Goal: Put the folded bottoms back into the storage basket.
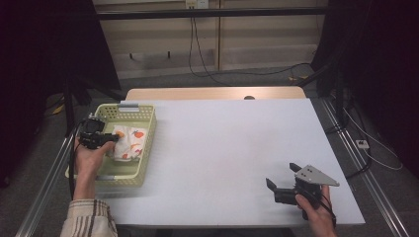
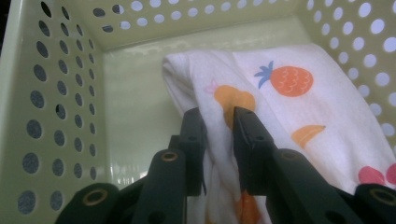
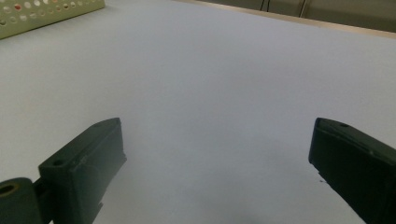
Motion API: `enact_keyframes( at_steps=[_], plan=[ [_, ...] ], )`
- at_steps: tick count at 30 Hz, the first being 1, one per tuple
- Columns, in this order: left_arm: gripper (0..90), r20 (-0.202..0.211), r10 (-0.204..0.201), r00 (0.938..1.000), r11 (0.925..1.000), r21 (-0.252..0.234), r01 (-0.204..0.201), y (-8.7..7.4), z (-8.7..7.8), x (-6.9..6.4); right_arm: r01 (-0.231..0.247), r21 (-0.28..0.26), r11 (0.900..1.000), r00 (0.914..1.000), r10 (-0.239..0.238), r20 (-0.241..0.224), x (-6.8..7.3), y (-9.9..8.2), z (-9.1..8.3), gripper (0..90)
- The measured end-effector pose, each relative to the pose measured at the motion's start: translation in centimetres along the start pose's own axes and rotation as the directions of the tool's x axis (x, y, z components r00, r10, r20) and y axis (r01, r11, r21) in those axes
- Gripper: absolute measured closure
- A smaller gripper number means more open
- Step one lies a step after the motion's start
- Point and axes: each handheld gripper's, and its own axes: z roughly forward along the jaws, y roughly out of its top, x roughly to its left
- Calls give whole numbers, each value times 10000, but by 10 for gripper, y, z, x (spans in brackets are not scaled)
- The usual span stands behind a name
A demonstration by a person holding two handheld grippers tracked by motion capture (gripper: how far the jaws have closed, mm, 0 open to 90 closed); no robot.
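Overhead, the white surface (image 1: 222, 148) carries a pale green perforated basket (image 1: 143, 114) at about nine o'clock, near its left edge. A folded white cloth printed with fruit (image 1: 129, 142) lies inside the basket, toward its right wall.

Left gripper (image 1: 111, 138): held over the basket, reaching toward three o'clock onto the cloth. The left gripper view looks into the basket (image 2: 60, 93); the two black fingers (image 2: 194, 135) stand close together with a raised fold of the cloth (image 2: 280, 93) running between them. The fold fills the narrow gap and touches both fingers, so the left gripper (image 2: 215, 122) is grasping the cloth, though only lightly clenched. The rest of the cloth spreads away toward two o'clock, resting on the basket floor.

Right gripper (image 1: 280, 177): held at about five o'clock on the surface, well apart from the basket, pointing toward ten o'clock. In the right gripper view its fingers (image 3: 88, 158) stand wide and released over the bare surface (image 3: 224, 84), nothing between them; a corner of the basket (image 3: 42, 14) shows at eleven o'clock.
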Motion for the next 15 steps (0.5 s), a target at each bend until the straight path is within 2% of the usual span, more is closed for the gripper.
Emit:
enact_keyframes(
  at_steps=[3,8,10,15],
  plan=[
    [746,-49,-54,10000,10000,-49,53,0,1,1,0,0,10000,10000,0,-3,0,0,0,32],
    [771,-313,-114,9994,9998,138,119,0,4,2,4,10,10000,10000,-4,20,-1,0,0,31],
    [760,-370,-116,9992,9999,42,117,0,4,2,-14,14,10000,10000,14,31,-1,0,0,31],
    [734,-270,-55,9996,9999,-87,52,0,3,2,-14,20,10000,10000,14,30,-1,0,0,31]
  ],
)
